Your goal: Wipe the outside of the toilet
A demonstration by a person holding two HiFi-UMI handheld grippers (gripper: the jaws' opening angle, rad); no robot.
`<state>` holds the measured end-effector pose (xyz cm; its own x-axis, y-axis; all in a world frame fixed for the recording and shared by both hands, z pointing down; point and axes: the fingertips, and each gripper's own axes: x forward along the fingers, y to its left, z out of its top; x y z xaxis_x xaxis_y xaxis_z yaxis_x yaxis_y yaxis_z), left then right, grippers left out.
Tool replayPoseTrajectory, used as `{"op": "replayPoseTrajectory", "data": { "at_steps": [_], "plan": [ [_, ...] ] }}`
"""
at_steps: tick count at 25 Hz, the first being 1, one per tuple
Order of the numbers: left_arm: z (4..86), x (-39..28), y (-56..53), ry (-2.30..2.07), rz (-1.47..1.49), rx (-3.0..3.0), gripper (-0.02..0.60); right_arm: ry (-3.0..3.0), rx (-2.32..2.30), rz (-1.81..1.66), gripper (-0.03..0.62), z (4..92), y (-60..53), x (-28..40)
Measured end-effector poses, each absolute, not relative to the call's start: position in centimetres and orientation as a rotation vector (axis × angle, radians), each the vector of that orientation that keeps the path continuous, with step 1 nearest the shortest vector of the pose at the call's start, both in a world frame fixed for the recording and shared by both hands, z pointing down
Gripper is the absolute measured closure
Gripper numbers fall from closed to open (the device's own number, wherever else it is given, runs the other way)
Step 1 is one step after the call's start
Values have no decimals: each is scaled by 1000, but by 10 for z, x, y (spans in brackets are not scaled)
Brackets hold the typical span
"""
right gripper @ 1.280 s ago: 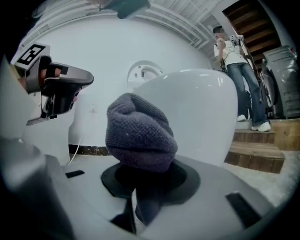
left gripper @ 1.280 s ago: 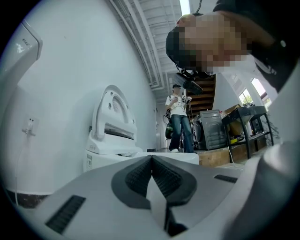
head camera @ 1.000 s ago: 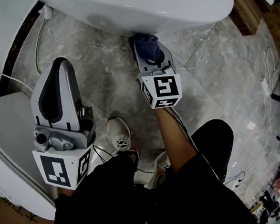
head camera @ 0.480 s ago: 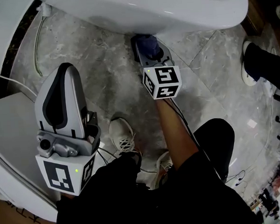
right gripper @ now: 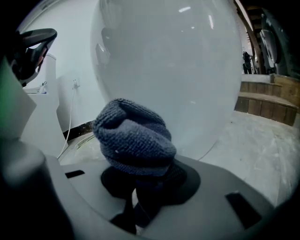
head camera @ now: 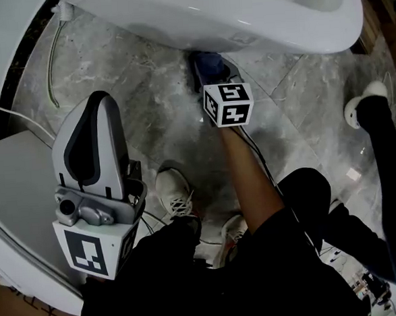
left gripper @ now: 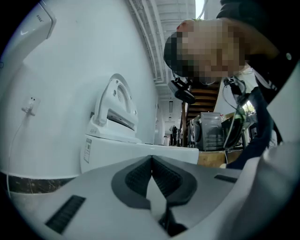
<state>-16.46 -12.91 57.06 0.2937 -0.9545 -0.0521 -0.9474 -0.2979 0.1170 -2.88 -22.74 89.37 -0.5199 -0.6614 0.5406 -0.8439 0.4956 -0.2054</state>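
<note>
Head view puts your right gripper (head camera: 210, 68) clamped on the blue cloth (head camera: 207, 60), just beneath the toilet bowl (head camera: 256, 18), which curves away straight ahead (far side). Your left gripper (head camera: 92, 114), jaws together on nothing, hangs near-left, well apart.

Grey marble floor (head camera: 147, 103) fills the head view. A thin white cord (head camera: 51, 69) curves across it at the left. A left sneaker (head camera: 175, 195) and right sneaker (head camera: 231, 227) stand near the bottom centre. Another person's white shoe (head camera: 357, 108) and dark leg (head camera: 386, 147) show at the right. Wooden steps (right gripper: 267, 101) rise in the background.
</note>
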Motion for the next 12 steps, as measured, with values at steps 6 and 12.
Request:
{"op": "replayPoseTrajectory", "data": {
  "at_steps": [6, 12],
  "plan": [
    [572, -169, -129, -1828, -174, 2462, 571, -2299, 1230, 682, 491, 912, -232, -28],
    [569, -167, -126, -1827, -175, 2465, 571, -2261, 1170, 698, 490, 926, -234, -29]
  ]
}}
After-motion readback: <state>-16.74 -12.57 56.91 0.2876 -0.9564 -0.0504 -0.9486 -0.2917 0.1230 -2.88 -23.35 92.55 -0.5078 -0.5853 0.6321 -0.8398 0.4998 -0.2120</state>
